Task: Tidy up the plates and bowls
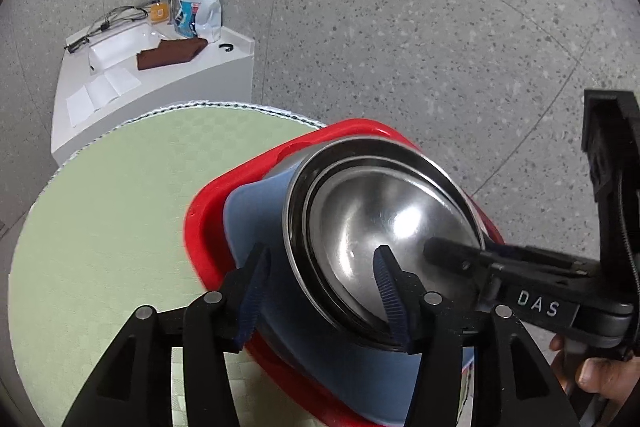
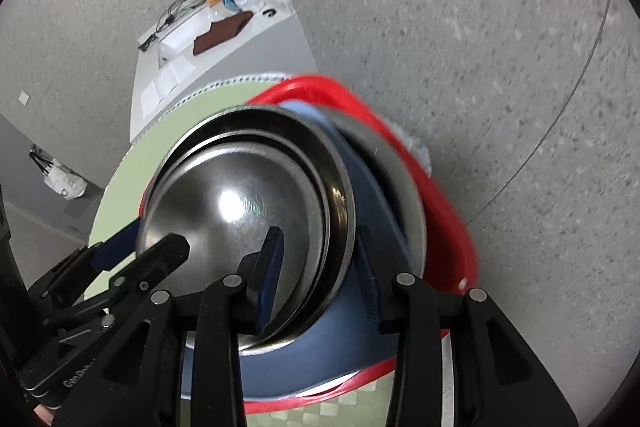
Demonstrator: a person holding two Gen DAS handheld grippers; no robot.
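A stack of dishes sits on a red tray on the round green table. Two nested steel bowls rest in a blue bowl. My left gripper straddles the near rim of the blue and steel bowls, one finger outside, one inside the steel bowl. My right gripper straddles the stack's rim the same way from the other side, closed on the steel bowls and blue bowl. The red tray lies under them. The right gripper also shows in the left wrist view.
A white side cabinet stands beyond the table with papers, a brown cloth, cables and a bag on it. Grey speckled floor surrounds the table. A bag lies on the floor at left.
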